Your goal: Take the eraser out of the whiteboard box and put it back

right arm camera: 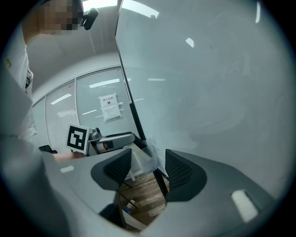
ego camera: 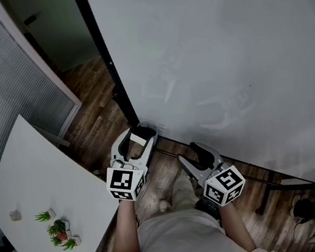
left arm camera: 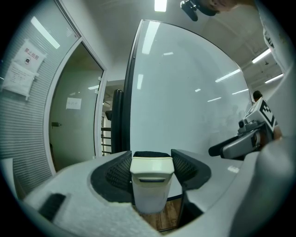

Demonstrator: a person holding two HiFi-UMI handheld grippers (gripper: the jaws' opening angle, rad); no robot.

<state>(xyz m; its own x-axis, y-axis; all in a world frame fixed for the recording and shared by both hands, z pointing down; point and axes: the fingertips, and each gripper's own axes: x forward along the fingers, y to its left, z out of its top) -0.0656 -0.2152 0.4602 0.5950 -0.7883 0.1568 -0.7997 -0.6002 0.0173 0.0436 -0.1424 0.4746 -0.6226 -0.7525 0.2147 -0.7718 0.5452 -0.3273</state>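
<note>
- Left gripper view: my left gripper (left arm camera: 151, 159) is clamped on the eraser (left arm camera: 149, 185); cream body, dark felt at its far end, near the whiteboard (left arm camera: 185, 92).
- Right gripper (right arm camera: 148, 167): jaws wide apart, nothing between them.
- Judged: take-out done; return to the box still to do. Box itself not made out.
- Writing: notice sheets (left arm camera: 23, 69) on the glass wall, print too small to read; eraser shows no label.
</note>
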